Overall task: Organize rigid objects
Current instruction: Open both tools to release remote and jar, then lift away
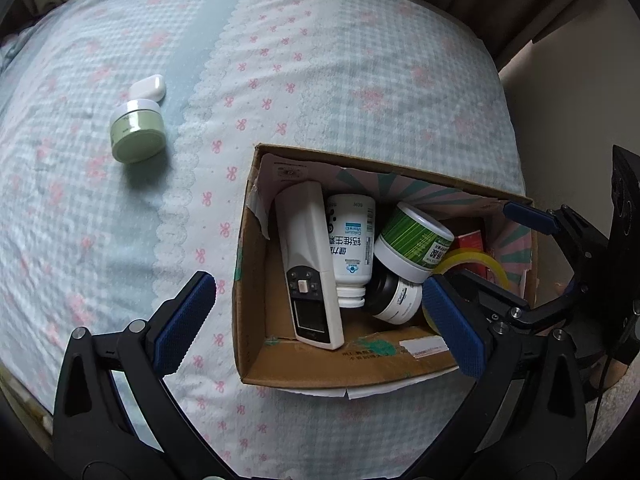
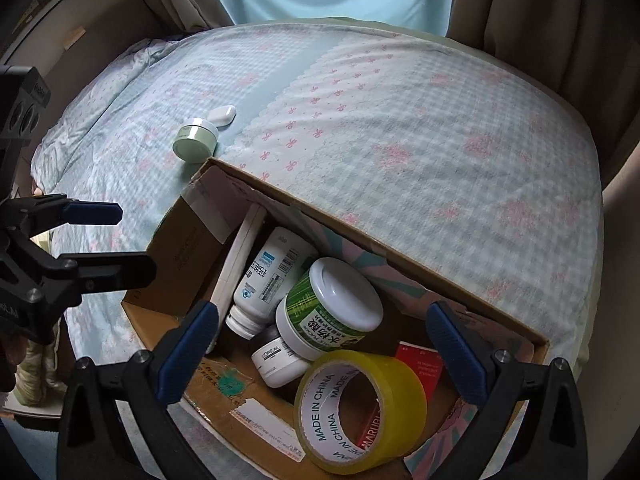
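An open cardboard box [image 1: 256, 360] [image 2: 168, 248] sits on the bed. It holds a white remote [image 1: 310, 264], a white pill bottle [image 1: 352, 248] [image 2: 272, 276], a green-labelled jar [image 1: 414, 242] [image 2: 328, 308], a black-and-white jar [image 1: 394, 296] [image 2: 276, 360], a yellow tape roll [image 2: 360, 404] and a red box [image 2: 420, 364]. A pale green jar [image 1: 138, 132] [image 2: 196, 140] and a small white case [image 1: 150, 87] [image 2: 223, 115] lie on the sheet outside the box. My left gripper [image 1: 316, 320] is open and empty over the box's near left. My right gripper [image 2: 322, 348] is open and empty above the box.
The bed is covered by a light blue checked sheet [image 1: 320, 80] with pink bows. Brown curtains [image 2: 540, 20] hang behind the bed. The bed's right edge drops to a beige floor [image 1: 568, 120]. The left gripper also shows at the left of the right wrist view [image 2: 96, 240].
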